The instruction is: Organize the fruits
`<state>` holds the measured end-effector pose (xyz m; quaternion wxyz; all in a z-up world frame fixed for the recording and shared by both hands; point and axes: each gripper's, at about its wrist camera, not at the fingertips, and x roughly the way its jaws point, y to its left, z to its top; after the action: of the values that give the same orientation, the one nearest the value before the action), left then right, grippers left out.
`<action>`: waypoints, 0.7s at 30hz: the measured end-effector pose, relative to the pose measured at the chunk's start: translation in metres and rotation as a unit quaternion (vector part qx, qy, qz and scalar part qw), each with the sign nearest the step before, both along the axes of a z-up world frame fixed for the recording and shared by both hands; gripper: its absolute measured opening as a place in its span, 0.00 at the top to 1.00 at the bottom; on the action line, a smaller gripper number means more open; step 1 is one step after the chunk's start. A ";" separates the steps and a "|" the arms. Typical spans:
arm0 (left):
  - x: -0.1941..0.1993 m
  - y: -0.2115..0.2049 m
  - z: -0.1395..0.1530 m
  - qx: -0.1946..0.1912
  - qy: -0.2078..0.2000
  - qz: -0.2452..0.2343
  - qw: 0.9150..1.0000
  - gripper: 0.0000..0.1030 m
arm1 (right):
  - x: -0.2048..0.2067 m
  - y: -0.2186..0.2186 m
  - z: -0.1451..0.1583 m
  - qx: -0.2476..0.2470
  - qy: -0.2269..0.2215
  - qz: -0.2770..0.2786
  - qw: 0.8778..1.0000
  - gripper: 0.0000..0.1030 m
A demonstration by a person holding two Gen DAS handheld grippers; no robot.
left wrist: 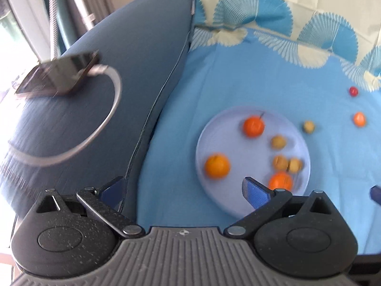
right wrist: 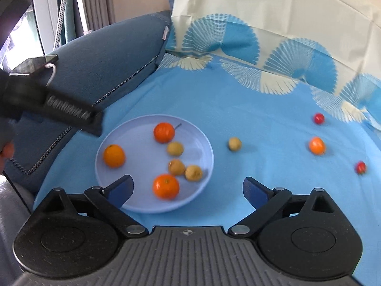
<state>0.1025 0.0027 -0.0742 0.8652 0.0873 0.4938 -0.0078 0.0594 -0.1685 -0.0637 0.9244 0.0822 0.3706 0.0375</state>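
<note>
The left gripper has a ribbed grey housing with a small cross-in-circle mark at its front edge, flanked by two rounded matte-black shells, each with a raised disc and a triangular cut-out. Black speckled link bars with silver rivets run out to fingers faced with textured blue pads. The right gripper is built the same way, and seen from its camera the other tool shows as a dark block with pale lettering too blurred to read, a fingertip just under it.
</note>
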 end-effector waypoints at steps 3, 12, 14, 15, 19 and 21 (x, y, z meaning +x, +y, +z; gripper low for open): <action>-0.023 0.010 0.005 0.000 0.006 0.013 1.000 0.00 | -0.021 0.002 0.009 0.006 0.001 -0.011 1.000 0.02; -0.084 0.018 0.030 0.012 -0.030 -0.001 0.999 0.00 | -0.080 0.007 0.039 -0.001 -0.032 -0.025 0.999 0.01; -0.093 0.017 0.036 0.014 -0.043 -0.004 0.999 0.00 | -0.093 0.008 0.045 -0.004 -0.042 -0.025 0.999 0.01; -0.097 0.017 0.040 0.014 -0.049 -0.005 0.999 0.00 | -0.098 0.009 0.047 -0.007 -0.048 -0.025 0.999 0.01; -0.112 0.015 0.053 0.010 -0.068 -0.011 0.998 0.00 | -0.120 0.008 0.059 -0.014 -0.075 -0.035 0.996 0.01; -0.119 0.014 0.059 0.010 -0.078 -0.015 0.997 0.00 | -0.129 0.006 0.063 -0.014 -0.084 -0.044 0.995 0.01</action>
<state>-0.0169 0.0164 -0.0157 0.8999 0.1038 0.4236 -0.0084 -0.0696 -0.1624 -0.0004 0.9542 0.0820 0.2878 -0.0016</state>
